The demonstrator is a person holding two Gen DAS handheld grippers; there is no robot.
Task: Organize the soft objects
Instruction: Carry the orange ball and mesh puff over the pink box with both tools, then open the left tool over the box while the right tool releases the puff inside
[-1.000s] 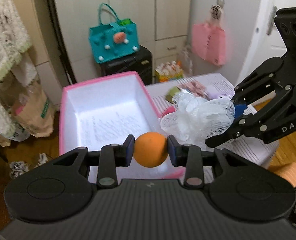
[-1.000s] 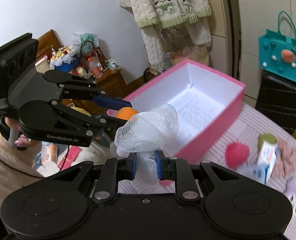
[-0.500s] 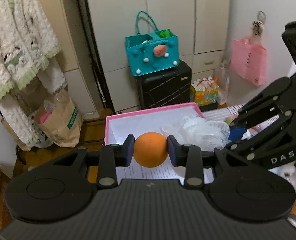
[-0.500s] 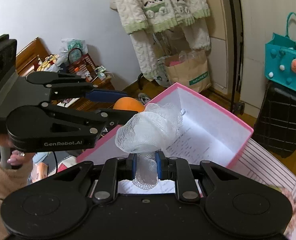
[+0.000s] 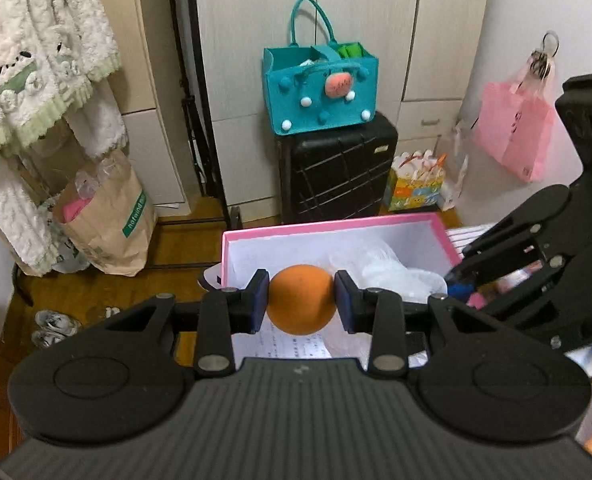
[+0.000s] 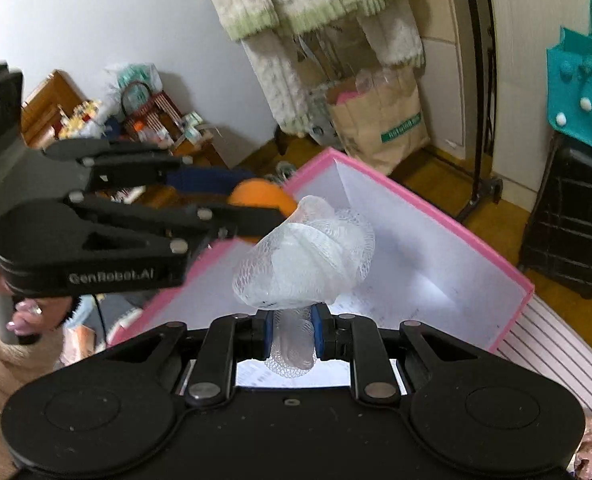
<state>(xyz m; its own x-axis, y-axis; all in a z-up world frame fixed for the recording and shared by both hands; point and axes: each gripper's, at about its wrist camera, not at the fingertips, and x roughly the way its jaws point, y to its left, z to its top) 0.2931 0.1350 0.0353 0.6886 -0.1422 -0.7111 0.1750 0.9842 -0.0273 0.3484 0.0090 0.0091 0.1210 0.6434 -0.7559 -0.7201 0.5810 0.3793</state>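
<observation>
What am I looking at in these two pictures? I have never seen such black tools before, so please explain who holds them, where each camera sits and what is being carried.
No robot arm is here. A person holds one hand tool with two fingers in each hand, and a wide-angle camera on each tool looks forward along its fingers.

One picture comes from the left gripper. It is shut on an orange ball. The black tool at that picture's right edge is the right gripper.

The other picture comes from the right gripper. It is shut on a white mesh sponge.

Both soft things hang over a pink box with a white inside, which seems to be where they will go. Behind stand a black suitcase and a teal bag.
</observation>
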